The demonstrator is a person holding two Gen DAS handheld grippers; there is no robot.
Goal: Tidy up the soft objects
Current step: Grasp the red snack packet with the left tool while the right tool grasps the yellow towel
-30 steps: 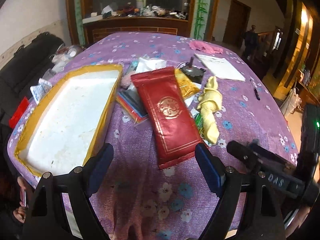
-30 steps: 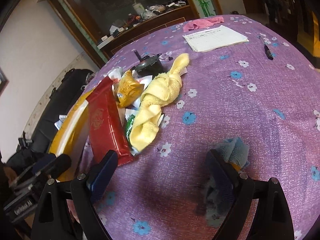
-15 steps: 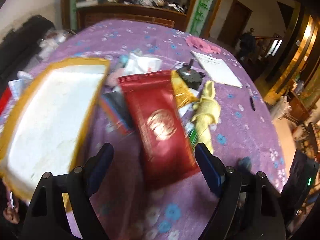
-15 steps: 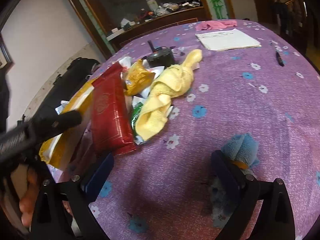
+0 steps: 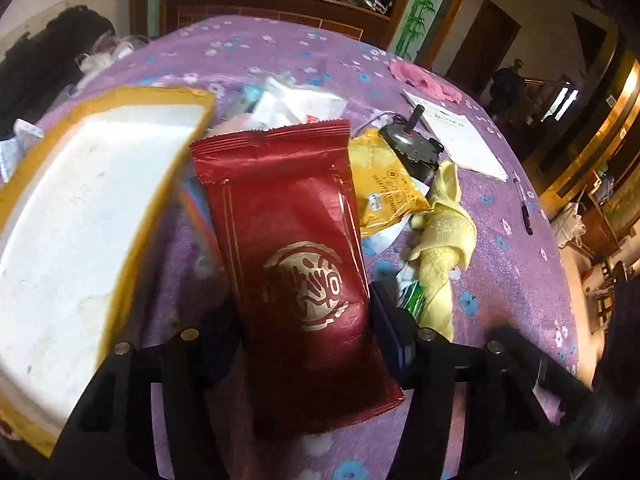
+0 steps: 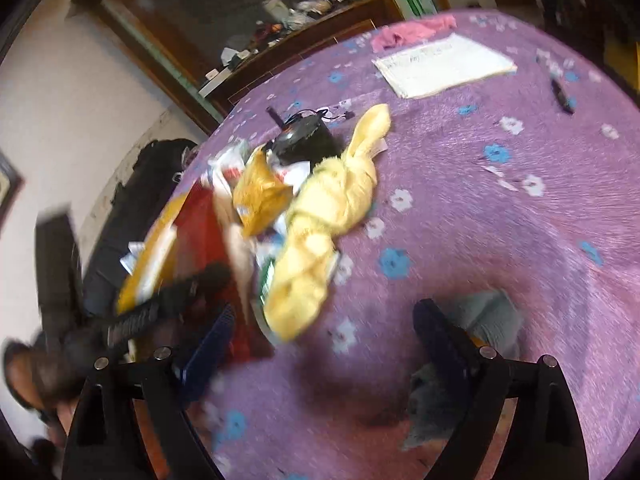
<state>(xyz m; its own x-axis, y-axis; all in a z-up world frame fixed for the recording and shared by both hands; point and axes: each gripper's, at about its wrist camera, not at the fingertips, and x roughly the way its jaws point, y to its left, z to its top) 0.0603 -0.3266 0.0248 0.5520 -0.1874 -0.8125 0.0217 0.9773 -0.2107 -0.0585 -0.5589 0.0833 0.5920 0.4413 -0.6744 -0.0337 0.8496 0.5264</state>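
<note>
A long red foil packet lies between the fingers of my left gripper; the jaws stand open on either side of it, close to its edges. The packet shows blurred in the right wrist view. A yellow towel lies twisted to its right and also shows in the right wrist view. My right gripper is open over the purple cloth, below the towel. A blue-grey cloth lies by its right finger. A pink cloth lies far back.
A yellow-rimmed white foam tray fills the left. A gold snack bag, a black device, white wrappers, a paper sheet and a pen lie on the round table. A cluttered wooden cabinet stands behind.
My left gripper has moved forward and down until the red packet sits between its fingers. My right gripper has shifted, and its view is blurred by motion.
</note>
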